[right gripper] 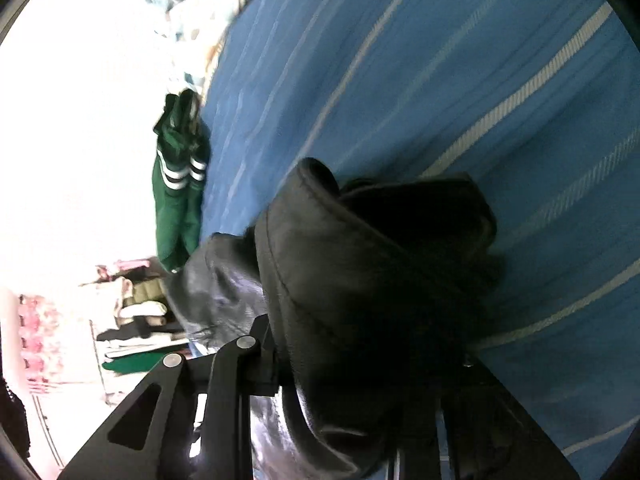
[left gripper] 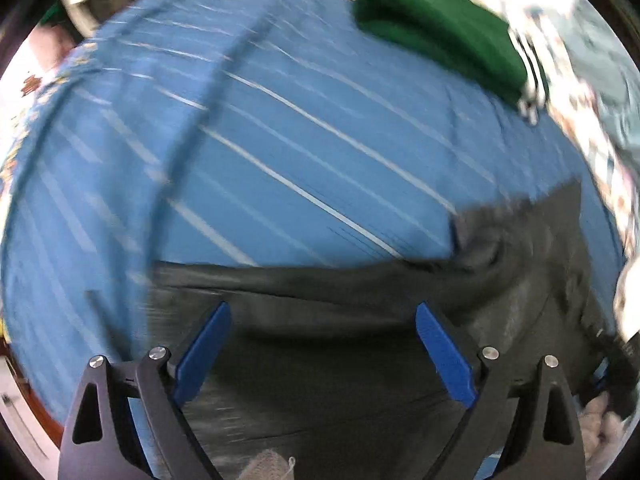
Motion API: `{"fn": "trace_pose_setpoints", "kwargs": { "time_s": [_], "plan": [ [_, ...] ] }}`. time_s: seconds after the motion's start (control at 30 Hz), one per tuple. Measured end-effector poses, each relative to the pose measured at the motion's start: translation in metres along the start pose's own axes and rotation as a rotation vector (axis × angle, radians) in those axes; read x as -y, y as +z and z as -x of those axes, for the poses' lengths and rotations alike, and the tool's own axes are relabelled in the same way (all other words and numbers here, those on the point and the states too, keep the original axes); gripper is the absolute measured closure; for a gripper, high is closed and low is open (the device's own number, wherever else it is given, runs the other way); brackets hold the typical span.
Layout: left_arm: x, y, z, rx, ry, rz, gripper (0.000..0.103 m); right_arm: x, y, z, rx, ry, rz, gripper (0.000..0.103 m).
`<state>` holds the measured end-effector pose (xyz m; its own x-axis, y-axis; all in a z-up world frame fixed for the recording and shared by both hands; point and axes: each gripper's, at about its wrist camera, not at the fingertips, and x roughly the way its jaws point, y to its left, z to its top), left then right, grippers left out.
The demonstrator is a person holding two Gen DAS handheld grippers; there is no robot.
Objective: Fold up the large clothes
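Observation:
A black leather jacket [left gripper: 360,340] lies on a blue striped bedspread [left gripper: 280,140]. My left gripper [left gripper: 322,312] is open, its blue fingers [left gripper: 204,352] spread just above the jacket's near part, holding nothing. In the right wrist view a thick bunch of the same black jacket [right gripper: 360,280] fills the space between the fingers of my right gripper [right gripper: 360,360], which is shut on it and holds it above the bedspread [right gripper: 440,80]. The right fingertips are hidden by the leather.
A folded green garment with white stripes [left gripper: 436,28] lies at the far edge of the bedspread; it also shows in the right wrist view [right gripper: 178,184]. Floral bedding [left gripper: 592,128] lies beyond. Stacked clothes [right gripper: 132,320] sit at the left.

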<state>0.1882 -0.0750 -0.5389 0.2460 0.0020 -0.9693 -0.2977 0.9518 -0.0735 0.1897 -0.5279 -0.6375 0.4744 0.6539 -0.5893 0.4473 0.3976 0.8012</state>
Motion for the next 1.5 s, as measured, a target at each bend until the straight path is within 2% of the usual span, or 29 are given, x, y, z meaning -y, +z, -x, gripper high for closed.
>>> {"fn": "trace_pose_setpoints", "kwargs": {
  "time_s": [0.1,0.13,0.23,0.4,0.47,0.53,0.63,0.73,0.8,0.93,1.0,1.03,1.1,1.2,1.23,1.33,1.37,1.43,1.5],
  "plan": [
    [0.019,-0.004,-0.039,-0.072,0.01,-0.034,0.006,-0.021,-0.006,0.014,0.023,0.0,0.048,0.082],
    [0.018,-0.003,-0.044,-0.061,0.011,-0.022,0.005,-0.028,-0.009,0.02,0.03,0.015,0.053,0.083],
    [0.014,0.003,-0.046,-0.067,-0.016,-0.007,0.005,-0.059,-0.022,0.036,0.039,0.055,0.105,0.084],
    [0.005,0.007,-0.042,-0.091,-0.06,-0.009,0.006,-0.146,-0.057,0.047,0.005,0.076,0.319,0.084],
    [-0.007,0.01,-0.032,-0.097,-0.088,0.029,0.006,-0.176,-0.074,0.047,-0.023,0.069,0.405,0.084],
    [-0.031,0.013,-0.009,-0.067,-0.116,0.097,0.006,-0.216,-0.1,0.04,-0.076,0.057,0.534,0.084],
    [-0.086,0.002,0.041,0.004,-0.116,0.226,0.006,-0.262,-0.143,0.022,-0.165,0.041,0.698,0.085],
    [-0.155,-0.028,0.092,0.061,-0.073,0.368,0.006,-0.288,-0.202,-0.006,-0.297,0.039,0.836,0.085],
    [-0.2,-0.057,0.117,0.071,-0.005,0.443,0.006,-0.297,-0.248,-0.034,-0.402,0.033,0.913,0.085],
    [-0.263,-0.106,0.142,0.05,0.115,0.544,0.006,-0.275,-0.347,-0.098,-0.612,-0.027,1.021,0.085],
    [-0.285,-0.132,0.147,0.037,0.155,0.577,0.006,-0.254,-0.383,-0.133,-0.702,-0.107,1.024,0.084],
    [-0.29,-0.141,0.15,0.035,0.169,0.588,0.006,-0.24,-0.398,-0.154,-0.759,-0.168,1.015,0.08],
    [-0.299,-0.149,0.154,0.033,0.19,0.613,0.006,-0.224,-0.416,-0.176,-0.826,-0.267,1.009,0.076],
    [-0.304,-0.157,0.159,0.055,0.159,0.676,0.006,-0.236,-0.422,-0.165,-0.891,-0.226,1.051,0.04],
    [-0.303,-0.155,0.161,0.064,0.144,0.694,0.006,-0.242,-0.421,-0.16,-0.919,-0.195,1.048,0.011],
    [-0.299,-0.154,0.165,0.088,0.109,0.72,0.006,-0.265,-0.4,-0.129,-1.028,-0.076,0.992,0.008],
    [-0.295,-0.153,0.166,0.098,0.102,0.723,0.006,-0.273,-0.385,-0.12,-1.029,-0.061,0.981,0.008],
    [-0.287,-0.148,0.168,0.119,0.088,0.717,0.006,-0.277,-0.352,-0.105,-0.977,-0.073,0.958,0.008],
    [-0.278,-0.142,0.165,0.125,0.083,0.691,0.006,-0.269,-0.291,-0.103,-0.848,-0.145,0.933,0.008]
  ]
}}
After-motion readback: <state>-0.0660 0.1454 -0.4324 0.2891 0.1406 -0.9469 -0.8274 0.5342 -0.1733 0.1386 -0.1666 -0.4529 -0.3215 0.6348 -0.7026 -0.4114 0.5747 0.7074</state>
